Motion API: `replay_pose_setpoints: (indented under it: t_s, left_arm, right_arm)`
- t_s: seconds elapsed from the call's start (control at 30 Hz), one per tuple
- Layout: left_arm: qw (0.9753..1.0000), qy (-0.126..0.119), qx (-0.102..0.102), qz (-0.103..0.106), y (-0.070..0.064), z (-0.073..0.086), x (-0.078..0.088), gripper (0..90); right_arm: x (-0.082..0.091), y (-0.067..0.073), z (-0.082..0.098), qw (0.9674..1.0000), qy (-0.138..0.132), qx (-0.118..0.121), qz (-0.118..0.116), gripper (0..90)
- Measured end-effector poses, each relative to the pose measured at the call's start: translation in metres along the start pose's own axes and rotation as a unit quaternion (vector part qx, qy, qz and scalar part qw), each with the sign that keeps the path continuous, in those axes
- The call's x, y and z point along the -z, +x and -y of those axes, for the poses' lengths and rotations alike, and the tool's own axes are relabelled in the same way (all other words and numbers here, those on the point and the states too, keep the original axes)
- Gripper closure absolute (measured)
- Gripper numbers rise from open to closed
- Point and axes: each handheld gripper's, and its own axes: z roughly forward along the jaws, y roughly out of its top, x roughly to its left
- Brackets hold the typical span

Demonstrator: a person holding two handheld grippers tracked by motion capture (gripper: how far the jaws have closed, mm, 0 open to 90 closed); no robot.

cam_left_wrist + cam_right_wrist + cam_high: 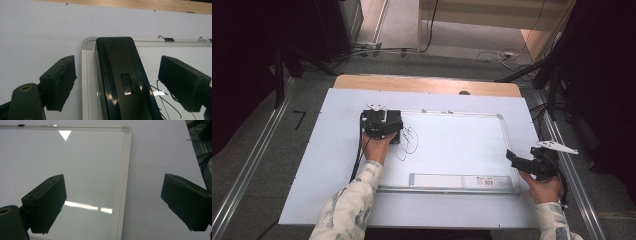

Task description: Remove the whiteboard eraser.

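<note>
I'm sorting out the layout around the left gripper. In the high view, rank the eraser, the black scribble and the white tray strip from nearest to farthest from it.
1. Eraser: lies between the jaws of the left gripper, at the whiteboard's top left corner.
2. Scribble: just right of the gripper, on the board.
3. Tray strip: along the board's near edge, farthest.

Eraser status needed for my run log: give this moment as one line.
eraser: on whiteboard corner, beside scribble | left hand-held gripper: astride eraser, pads apart from it | right hand-held gripper: open over board edge
</note>
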Motion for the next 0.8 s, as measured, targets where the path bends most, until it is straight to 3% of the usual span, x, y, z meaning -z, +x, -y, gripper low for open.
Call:
replay_pose_setpoints:
  t_s: [0.4, 0.8]
  left_arm:
    - [0.9995, 0.017, -0.015, -0.021, -0.009, -0.007, -0.024, 21.4]
    - [0.9995, 0.027, -0.011, -0.013, -0.008, -0.005, -0.034, 36.4]
  right_arm:
    - [0.0, -0.001, 0.0, 1.0, 0.0, -0.001, -0.001, 5.2]
    - [0.0, -0.001, 0.0, 1.0, -0.001, -0.002, -0.001, 5.4]
